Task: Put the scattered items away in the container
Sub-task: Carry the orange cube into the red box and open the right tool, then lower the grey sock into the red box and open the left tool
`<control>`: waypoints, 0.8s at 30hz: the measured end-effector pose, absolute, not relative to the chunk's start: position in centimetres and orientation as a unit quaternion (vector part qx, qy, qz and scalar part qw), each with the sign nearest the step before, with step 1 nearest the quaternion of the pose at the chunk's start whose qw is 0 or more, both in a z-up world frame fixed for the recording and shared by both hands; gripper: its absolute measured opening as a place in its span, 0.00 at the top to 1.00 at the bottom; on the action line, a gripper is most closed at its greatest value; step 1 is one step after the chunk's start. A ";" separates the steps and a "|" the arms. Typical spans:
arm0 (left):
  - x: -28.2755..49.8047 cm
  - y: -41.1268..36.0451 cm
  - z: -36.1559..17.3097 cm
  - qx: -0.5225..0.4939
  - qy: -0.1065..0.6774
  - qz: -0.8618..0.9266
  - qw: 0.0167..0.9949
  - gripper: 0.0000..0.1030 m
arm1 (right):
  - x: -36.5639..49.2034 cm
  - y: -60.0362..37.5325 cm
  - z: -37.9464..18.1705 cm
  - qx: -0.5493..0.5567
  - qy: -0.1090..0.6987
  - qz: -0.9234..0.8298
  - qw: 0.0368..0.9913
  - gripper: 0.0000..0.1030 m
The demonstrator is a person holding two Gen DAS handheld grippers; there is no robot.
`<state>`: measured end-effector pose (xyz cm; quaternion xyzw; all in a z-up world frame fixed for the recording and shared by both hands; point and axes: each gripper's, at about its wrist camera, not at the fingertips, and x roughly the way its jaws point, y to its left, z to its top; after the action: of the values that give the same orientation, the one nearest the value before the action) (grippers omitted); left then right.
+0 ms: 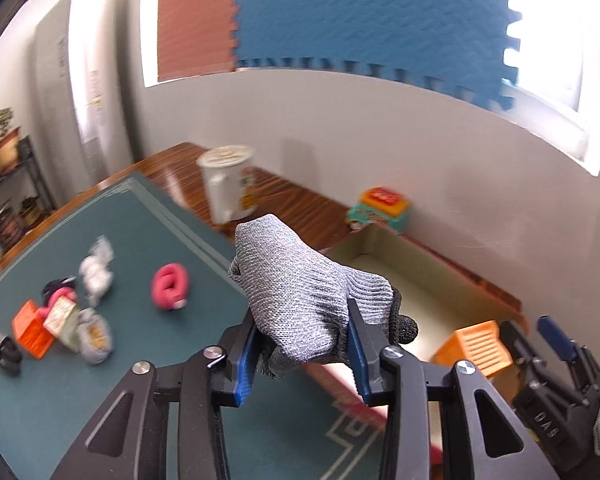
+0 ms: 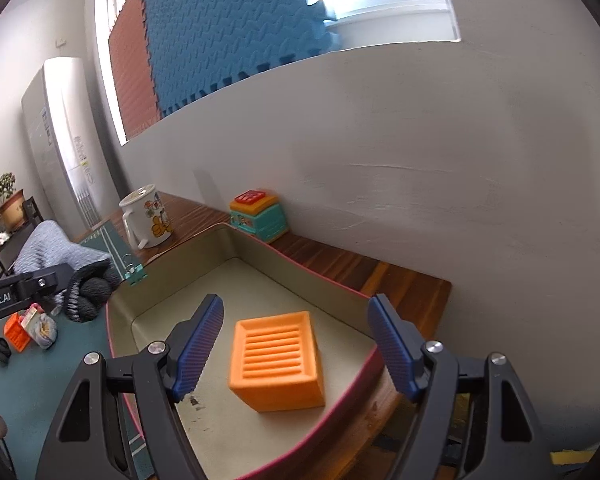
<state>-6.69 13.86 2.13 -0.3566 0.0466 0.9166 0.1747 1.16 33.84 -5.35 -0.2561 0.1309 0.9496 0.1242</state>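
My left gripper [image 1: 302, 320] is shut on a grey knit glove [image 1: 300, 280], held in the air beside the left rim of the beige, red-edged tray [image 1: 384, 248]. In the right wrist view an orange ribbed block [image 2: 276, 360] lies on the floor of the tray [image 2: 300, 276]. My right gripper [image 2: 296, 304] hangs open above it, pads clear of its sides. On the green mat [image 1: 148, 232] to the left lie a pink coil [image 1: 170, 286], a white bundle [image 1: 96, 276], a second orange block [image 1: 30, 330], grey rolls [image 1: 94, 334] and a dark item [image 1: 6, 354].
A white cartoon mug [image 2: 148, 216] and a teal-and-orange toy bus [image 2: 256, 216] stand on the wooden table against the wall behind the tray. A teal binder clip [image 2: 136, 272] sits at the tray's left corner. A shelf with potted plants [image 2: 0, 208] is at far left.
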 end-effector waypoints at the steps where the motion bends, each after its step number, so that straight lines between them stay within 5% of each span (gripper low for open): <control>1: -6.7 14.4 2.1 -0.356 0.047 0.915 0.184 0.58 | 1.1 34.0 -5.4 -0.256 0.132 0.949 0.126 0.24; 8: -6.4 15.3 2.1 -0.351 0.042 0.909 0.219 0.43 | 1.1 34.2 -5.5 -0.253 0.142 0.948 0.129 0.24; 24: -8.7 5.5 1.3 -0.363 -0.003 0.926 0.103 0.42 | -0.4 27.5 -3.3 -0.233 0.116 0.964 0.050 0.24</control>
<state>-8.75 5.45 1.34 -0.3625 -0.0033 0.9262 0.1035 -0.36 27.50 -3.28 -0.2327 0.1159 0.9643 0.0499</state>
